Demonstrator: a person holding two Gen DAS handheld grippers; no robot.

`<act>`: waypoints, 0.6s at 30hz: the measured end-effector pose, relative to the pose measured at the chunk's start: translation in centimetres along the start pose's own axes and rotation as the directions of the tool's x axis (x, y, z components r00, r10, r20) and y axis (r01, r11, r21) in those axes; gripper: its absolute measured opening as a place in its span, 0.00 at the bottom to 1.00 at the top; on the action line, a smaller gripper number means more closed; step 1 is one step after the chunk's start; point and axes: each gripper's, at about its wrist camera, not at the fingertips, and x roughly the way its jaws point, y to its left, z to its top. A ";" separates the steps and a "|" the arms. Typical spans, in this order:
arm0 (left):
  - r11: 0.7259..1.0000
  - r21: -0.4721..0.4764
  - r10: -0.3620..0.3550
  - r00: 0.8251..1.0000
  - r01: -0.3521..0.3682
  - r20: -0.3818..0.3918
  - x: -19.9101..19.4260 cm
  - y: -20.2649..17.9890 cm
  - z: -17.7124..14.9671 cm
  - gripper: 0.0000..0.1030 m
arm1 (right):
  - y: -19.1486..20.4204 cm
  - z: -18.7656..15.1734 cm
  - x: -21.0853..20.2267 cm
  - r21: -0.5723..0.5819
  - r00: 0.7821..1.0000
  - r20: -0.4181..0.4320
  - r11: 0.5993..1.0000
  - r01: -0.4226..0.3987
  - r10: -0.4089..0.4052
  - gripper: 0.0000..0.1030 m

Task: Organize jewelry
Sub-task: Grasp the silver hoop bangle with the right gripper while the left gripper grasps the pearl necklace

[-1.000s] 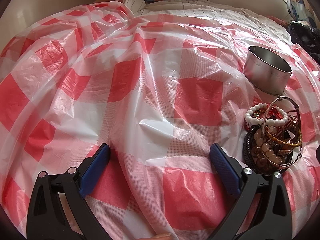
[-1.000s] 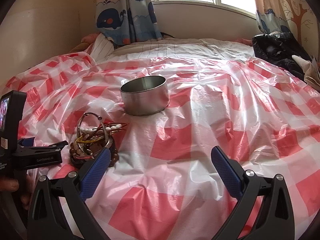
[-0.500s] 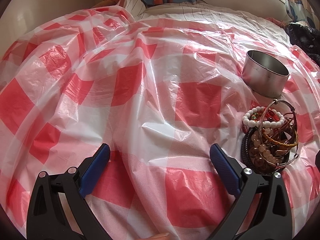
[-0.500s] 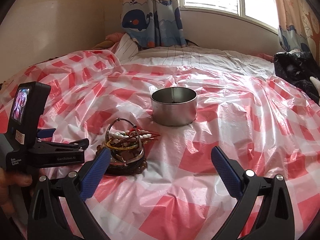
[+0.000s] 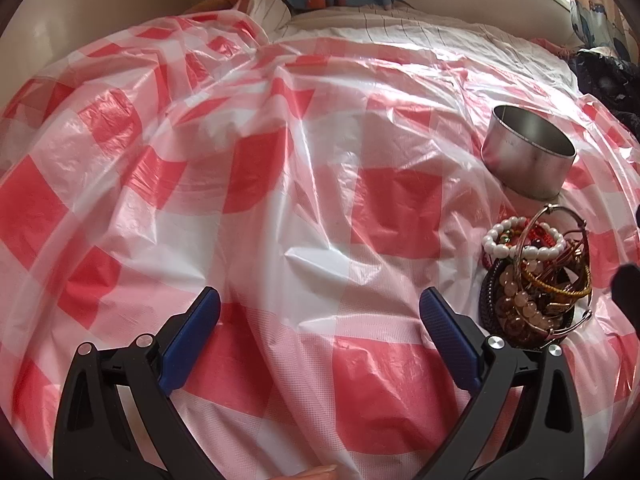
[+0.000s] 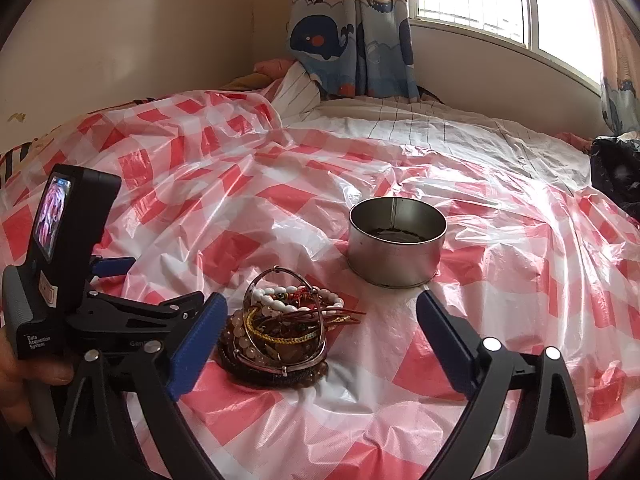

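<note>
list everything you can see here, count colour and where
bracelet pile: one heap, white, amber, gold, red and dark beads plus a silver bangle, on the sheet in front of the tin
metal tin: one, silver, open, no jewelry visible inside, beyond the pile
plastic sheet: one, red and white check, crumpled over the bed
whale curtain: blue, by the window
dark bundle: black, far right on the bed
left gripper: black with blue fingers, open, over bare sheet left of the pile
right gripper: same colours, open, jaws just narrowing slightly, nothing between them, pile just ahead
</note>
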 end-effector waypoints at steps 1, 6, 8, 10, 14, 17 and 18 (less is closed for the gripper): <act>1.000 -0.002 -0.004 1.000 0.004 0.008 -0.2 0.1 0.1 0.93 | -0.1 0.1 0.2 -0.002 1.000 -0.006 1.000 -0.005 0.005 0.79; 0.999 -0.009 -0.038 0.999 0.038 0.024 -0.8 0.4 0.5 0.93 | -0.3 0.8 1.3 -0.016 1.000 -0.022 1.000 -0.019 0.018 0.71; 0.998 -0.006 -0.057 0.998 0.057 0.019 -0.8 0.3 0.5 0.93 | -0.2 1.1 1.9 -0.031 0.999 -0.037 0.999 -0.023 0.021 0.66; 0.998 -0.004 -0.068 0.998 0.068 0.018 -0.8 0.2 0.5 0.93 | -0.1 1.4 2.7 -0.042 0.998 -0.056 0.999 -0.026 0.024 0.59; 0.994 -0.026 -0.107 0.994 0.107 0.001 -0.6 0.5 0.7 0.93 | -0.3 1.4 4.4 -0.034 0.991 -0.128 0.998 -0.044 0.040 0.27; 0.989 -0.044 -0.142 0.990 0.142 -0.013 -0.3 0.8 0.7 0.93 | -0.7 1.1 4.1 -0.007 0.988 -0.134 0.997 -0.077 0.076 0.11; 0.988 -0.044 -0.151 0.988 0.151 -0.012 -0.3 0.8 0.7 0.93 | -1.0 1.0 3.6 0.010 0.988 -0.125 0.996 -0.090 0.091 0.10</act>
